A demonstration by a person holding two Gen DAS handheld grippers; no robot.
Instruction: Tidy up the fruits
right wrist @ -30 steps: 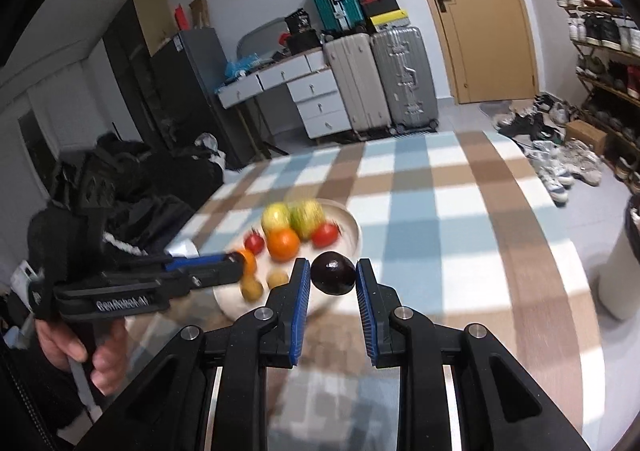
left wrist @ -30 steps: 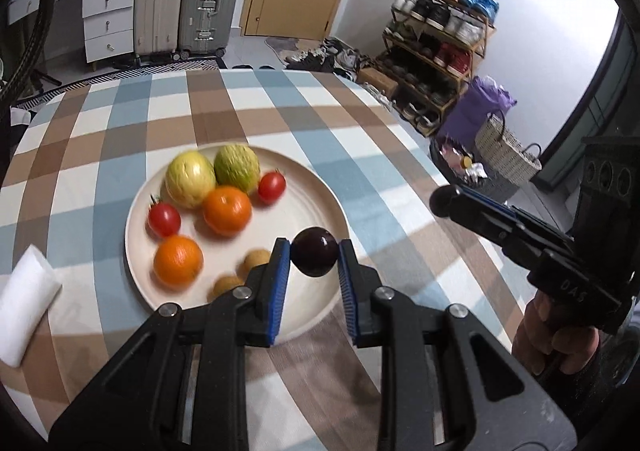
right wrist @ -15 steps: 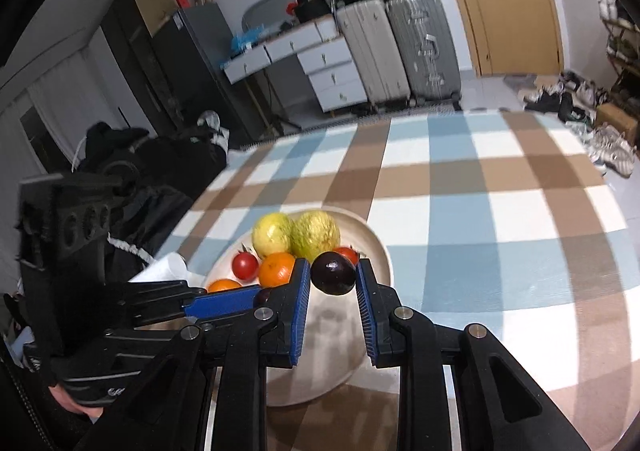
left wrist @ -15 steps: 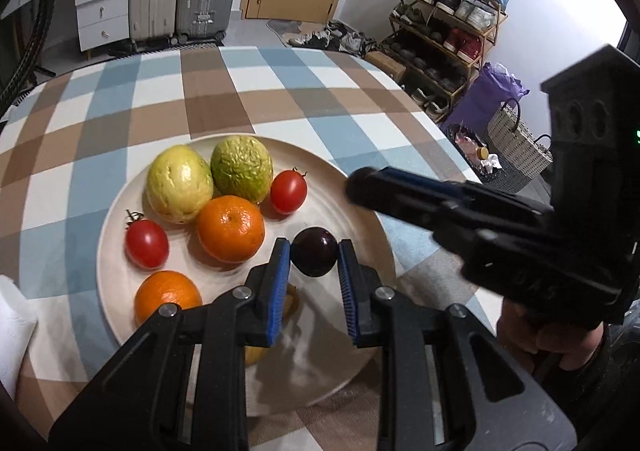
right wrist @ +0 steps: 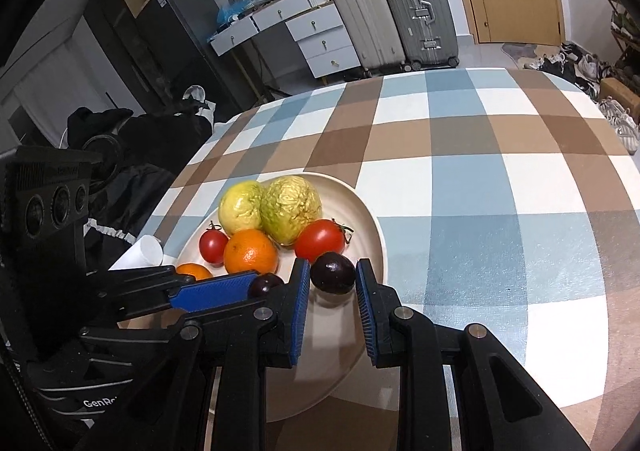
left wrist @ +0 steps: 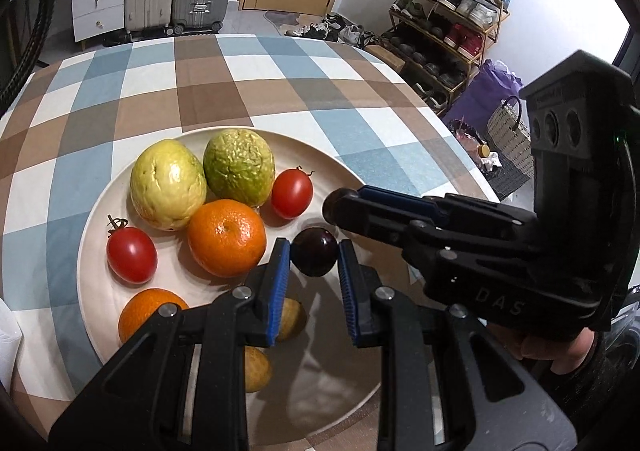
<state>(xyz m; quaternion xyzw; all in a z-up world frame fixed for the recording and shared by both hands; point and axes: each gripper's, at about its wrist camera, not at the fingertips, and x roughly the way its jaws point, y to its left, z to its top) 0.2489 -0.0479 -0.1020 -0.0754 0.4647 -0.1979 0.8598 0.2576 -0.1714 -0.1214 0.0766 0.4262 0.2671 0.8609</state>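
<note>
A cream plate [left wrist: 352, 187] on the checked tablecloth holds two green-yellow guavas [left wrist: 168, 185], two tomatoes [left wrist: 292, 193], two oranges [left wrist: 227, 237] and two small brown fruits [left wrist: 290, 317]. My left gripper [left wrist: 314, 247] is shut on a dark plum [left wrist: 314, 261], just above the plate beside the larger orange. My right gripper [right wrist: 333, 271] is shut on a second dark plum [right wrist: 333, 275] over the plate's [right wrist: 374, 227] right part, near a tomato [right wrist: 320, 239]. The two grippers sit close together; the left gripper [right wrist: 260, 287] shows low on the left of the right wrist view.
A white paper roll [right wrist: 146, 251] lies left of the plate. Bare checked tablecloth [right wrist: 480, 191] stretches to the right and far side. Off the table stand suitcases [right wrist: 416, 7], a drawer unit [right wrist: 320, 39], a shoe rack [left wrist: 448, 31] and a woven basket [left wrist: 508, 135].
Both grippers have come down and in over the plate, each still holding its plum. The right gripper now reaches across the plate's right side, close to the left one.
</note>
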